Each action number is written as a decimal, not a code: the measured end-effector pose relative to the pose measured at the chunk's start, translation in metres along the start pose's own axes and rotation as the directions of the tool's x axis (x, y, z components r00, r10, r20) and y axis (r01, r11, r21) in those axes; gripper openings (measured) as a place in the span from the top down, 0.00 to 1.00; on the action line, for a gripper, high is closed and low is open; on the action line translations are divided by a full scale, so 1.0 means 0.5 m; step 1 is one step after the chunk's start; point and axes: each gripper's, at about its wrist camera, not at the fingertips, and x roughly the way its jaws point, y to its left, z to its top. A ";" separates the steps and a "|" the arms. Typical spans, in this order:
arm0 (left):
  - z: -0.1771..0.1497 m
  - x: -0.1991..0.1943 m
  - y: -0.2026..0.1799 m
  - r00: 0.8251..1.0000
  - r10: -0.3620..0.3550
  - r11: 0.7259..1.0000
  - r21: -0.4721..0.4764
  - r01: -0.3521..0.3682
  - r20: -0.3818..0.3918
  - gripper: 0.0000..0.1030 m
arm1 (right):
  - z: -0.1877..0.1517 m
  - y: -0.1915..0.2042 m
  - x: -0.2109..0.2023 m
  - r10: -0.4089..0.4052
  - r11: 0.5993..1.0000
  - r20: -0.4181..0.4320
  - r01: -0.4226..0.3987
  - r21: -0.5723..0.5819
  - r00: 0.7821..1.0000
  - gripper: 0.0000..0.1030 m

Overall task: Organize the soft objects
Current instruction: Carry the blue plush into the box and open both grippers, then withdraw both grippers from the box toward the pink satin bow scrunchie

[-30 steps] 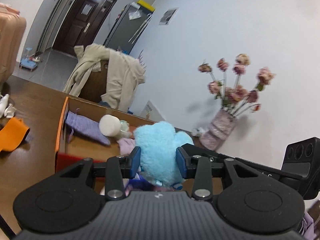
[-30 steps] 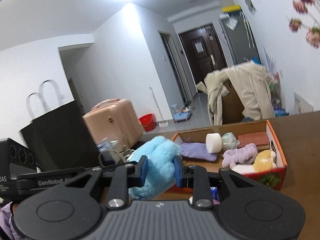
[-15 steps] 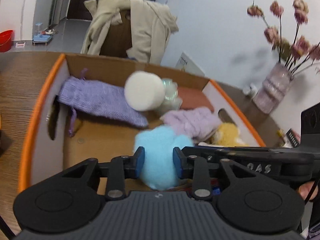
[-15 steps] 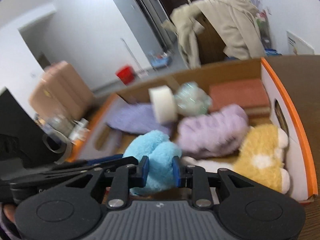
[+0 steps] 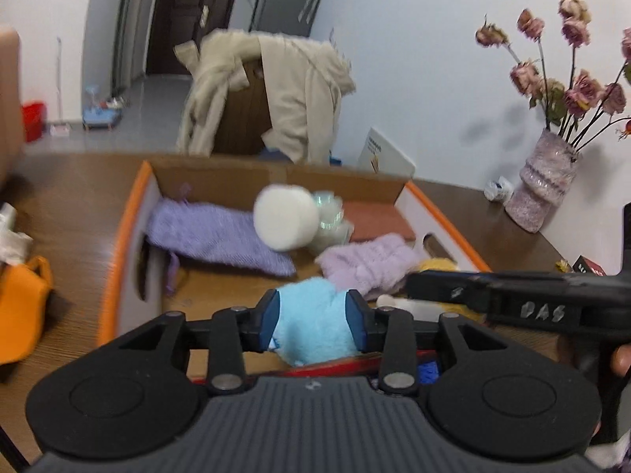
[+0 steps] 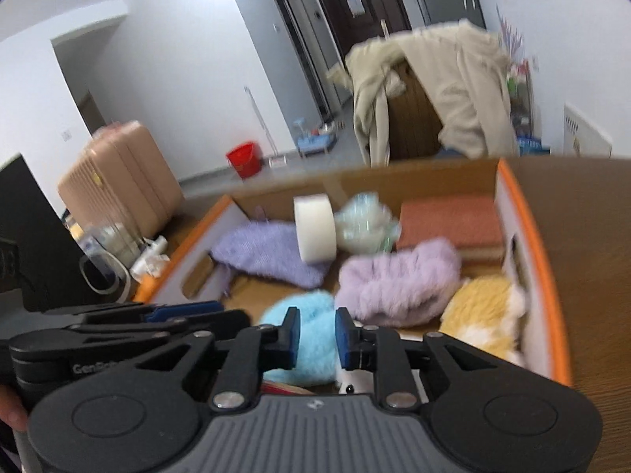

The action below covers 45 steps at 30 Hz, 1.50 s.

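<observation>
An orange bag lies cut off at the frame's left edge. In the cardboard box, the left gripper is clamped on the blue plush toy, whose lower part hides behind the gripper body. The right gripper pinches the same toy from the other side. The yellow plush at the right is blurred.
</observation>
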 end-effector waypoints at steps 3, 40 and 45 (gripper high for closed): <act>0.000 -0.085 -0.023 0.998 0.026 0.999 0.021 -0.027 0.056 0.58 | 0.012 0.017 -0.082 -0.001 1.000 0.054 0.002 -0.030 0.999 0.73; -0.319 -0.298 -0.156 0.979 0.128 0.988 -0.101 -0.113 0.159 0.28 | -0.290 0.028 -0.360 -0.013 0.993 0.157 0.031 -0.112 0.987 0.49; -0.259 -0.177 -0.118 0.989 0.100 0.986 -0.143 -0.084 0.110 0.51 | -0.248 0.007 -0.264 -0.040 0.992 0.112 0.052 -0.111 0.993 0.62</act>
